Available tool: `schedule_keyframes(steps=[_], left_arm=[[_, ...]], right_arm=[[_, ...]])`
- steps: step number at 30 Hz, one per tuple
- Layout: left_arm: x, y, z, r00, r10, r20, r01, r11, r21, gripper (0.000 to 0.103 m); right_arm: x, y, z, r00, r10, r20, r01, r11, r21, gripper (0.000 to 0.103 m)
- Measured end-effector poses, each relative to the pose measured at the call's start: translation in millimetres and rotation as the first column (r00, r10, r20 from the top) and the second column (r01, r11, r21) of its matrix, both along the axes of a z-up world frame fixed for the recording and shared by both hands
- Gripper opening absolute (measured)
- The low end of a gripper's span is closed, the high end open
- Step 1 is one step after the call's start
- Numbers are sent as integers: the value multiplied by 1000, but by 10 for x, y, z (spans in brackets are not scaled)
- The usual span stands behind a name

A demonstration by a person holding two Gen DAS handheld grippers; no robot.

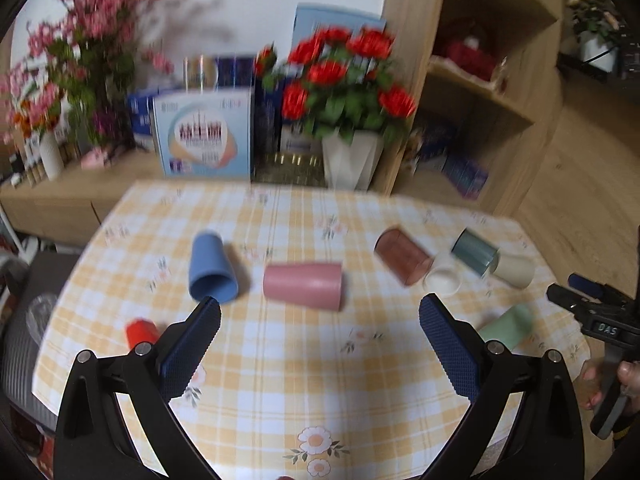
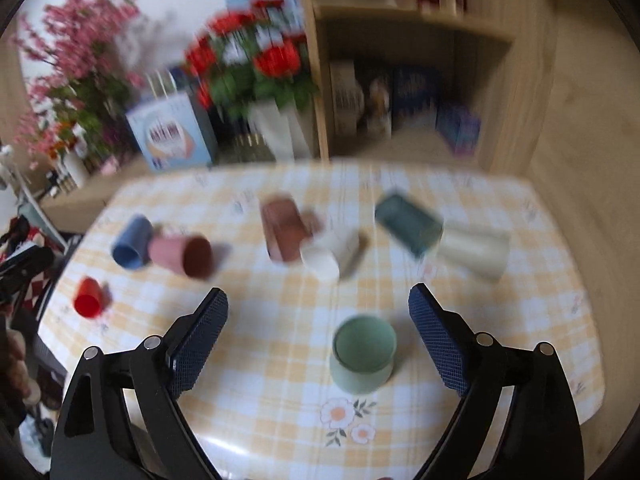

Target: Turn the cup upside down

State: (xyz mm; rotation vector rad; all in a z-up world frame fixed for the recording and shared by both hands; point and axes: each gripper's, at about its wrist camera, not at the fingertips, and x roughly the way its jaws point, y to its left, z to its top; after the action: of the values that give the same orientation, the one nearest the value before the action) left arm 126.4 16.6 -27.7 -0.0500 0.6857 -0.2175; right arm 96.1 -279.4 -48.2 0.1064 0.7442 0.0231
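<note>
Several cups lie on their sides on a yellow checked tablecloth (image 1: 304, 364). A pink cup (image 1: 303, 285) lies ahead of my open, empty left gripper (image 1: 320, 312), with a blue cup (image 1: 212, 269) to its left and a red cup (image 1: 141, 332) near the left finger. A pale green cup (image 2: 363, 354) sits close ahead, between the fingers of my open, empty right gripper (image 2: 318, 306), its mouth facing the camera. It also shows in the left wrist view (image 1: 508, 326).
Brown (image 1: 404, 257), white (image 1: 442, 276), teal (image 1: 476, 252) and cream (image 1: 516, 270) cups lie at the far right of the table. Flower pots (image 1: 350, 160), boxes and a wooden shelf (image 1: 480, 92) stand behind the table. The right gripper shows at the left view's right edge (image 1: 592, 316).
</note>
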Motion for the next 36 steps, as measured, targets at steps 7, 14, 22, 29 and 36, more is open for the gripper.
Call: schedule_keyframes(steps=[7,14,22,29,36], left_arm=[[-417,-70,532,987,9,158,-14,999,35,97],[-700,-205,803,968,-22,250,2,997,78,97],[-822,-231,880,961,-20,277,-2,997,79,97],[-830,-205,854,965,-10,263,-12,996,84,97],[-844,-177,841,968,-9,253,-11,997,78,97]], right_arm=[[-499,46,682,978,-60,201,67,997,-28,89],[-880,40,1035,949,-100,299,119,992,-46,89],[-1007,53,1120,944,-114,309,140,988,-63,89],[-963,87,1068,950,-102,295,126,990,-62,89],[-934,130,1058,952,-91,291,113,992,-57,89]])
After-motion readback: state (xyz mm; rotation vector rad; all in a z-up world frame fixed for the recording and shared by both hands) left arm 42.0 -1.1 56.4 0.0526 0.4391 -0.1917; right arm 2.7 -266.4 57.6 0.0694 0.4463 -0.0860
